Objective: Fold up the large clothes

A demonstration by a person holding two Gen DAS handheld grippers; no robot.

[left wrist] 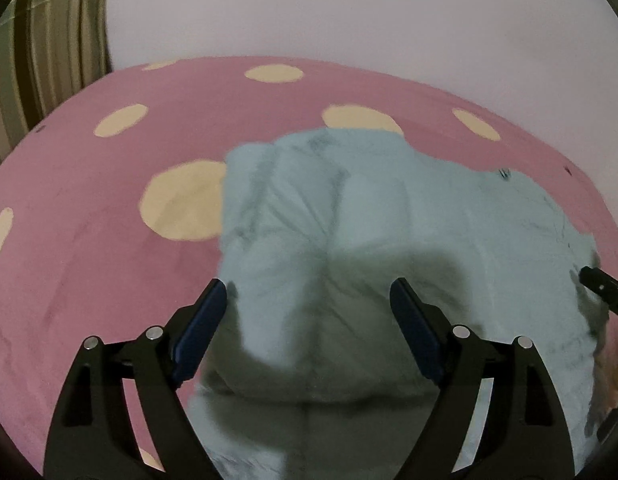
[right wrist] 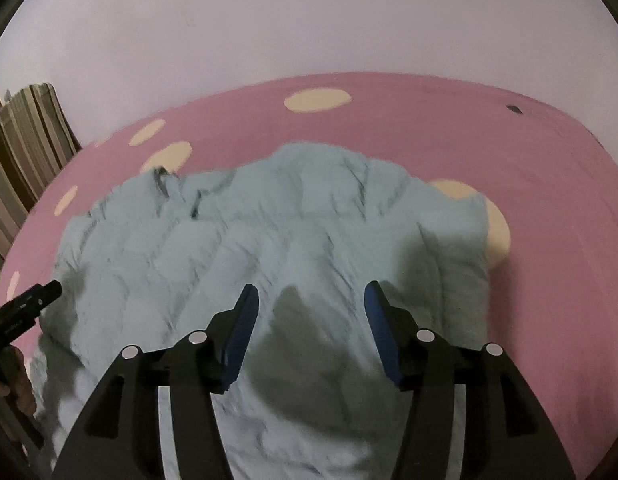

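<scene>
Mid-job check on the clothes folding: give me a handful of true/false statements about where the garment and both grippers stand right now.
1. The light blue padded jacket lies on a pink bedcover with cream spots. True.
2. The left gripper is clamped on the jacket's hem. False: its jaws stand wide apart above the fabric, gripping nothing.
3. The right gripper is open, with nothing between its pads. True.
4. The jacket is already folded into a small neat square. False: it is spread out and rumpled.
5. A striped curtain hangs beyond the bed at the left. True.
</scene>
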